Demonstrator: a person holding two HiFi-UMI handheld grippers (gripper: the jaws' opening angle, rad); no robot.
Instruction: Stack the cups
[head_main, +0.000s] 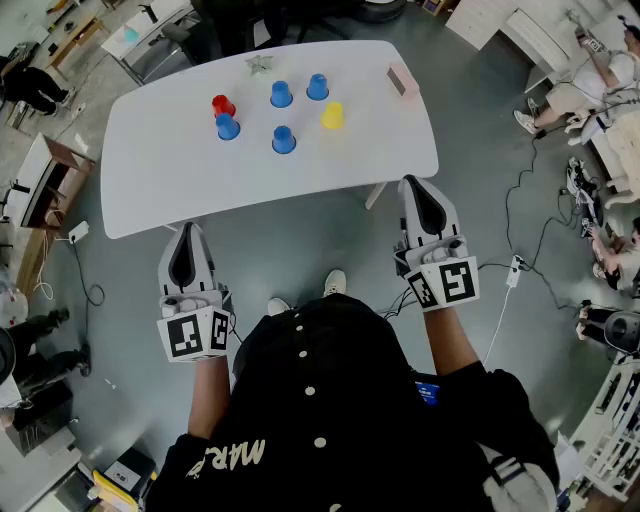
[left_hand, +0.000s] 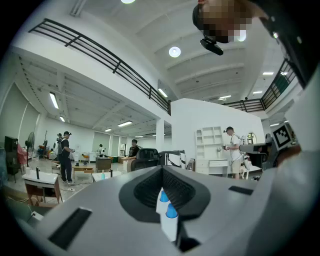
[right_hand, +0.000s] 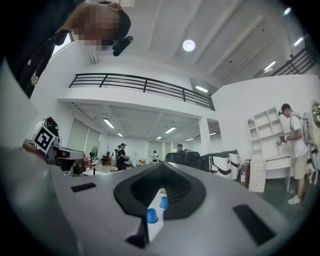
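Observation:
On the white table (head_main: 160, 170) stand a red cup (head_main: 222, 104), a yellow cup (head_main: 332, 116) and several blue cups, such as one blue cup (head_main: 284, 139) near the middle. All are upside down and apart, except that the red cup touches a blue cup (head_main: 228, 127). My left gripper (head_main: 187, 232) hangs shut and empty just off the table's near edge. The right gripper (head_main: 412, 184) is also shut and empty, at the near right corner. In the left gripper view the jaws (left_hand: 162, 170) meet, with blue cups (left_hand: 171, 211) showing through the slit. The right gripper view (right_hand: 161, 167) shows the same.
A pink flat object (head_main: 402, 80) lies at the table's far right, and a small grey-green star-shaped thing (head_main: 260, 65) at the far edge. Cables (head_main: 520, 190) trail over the floor on the right. Desks, shelves and people stand around the room.

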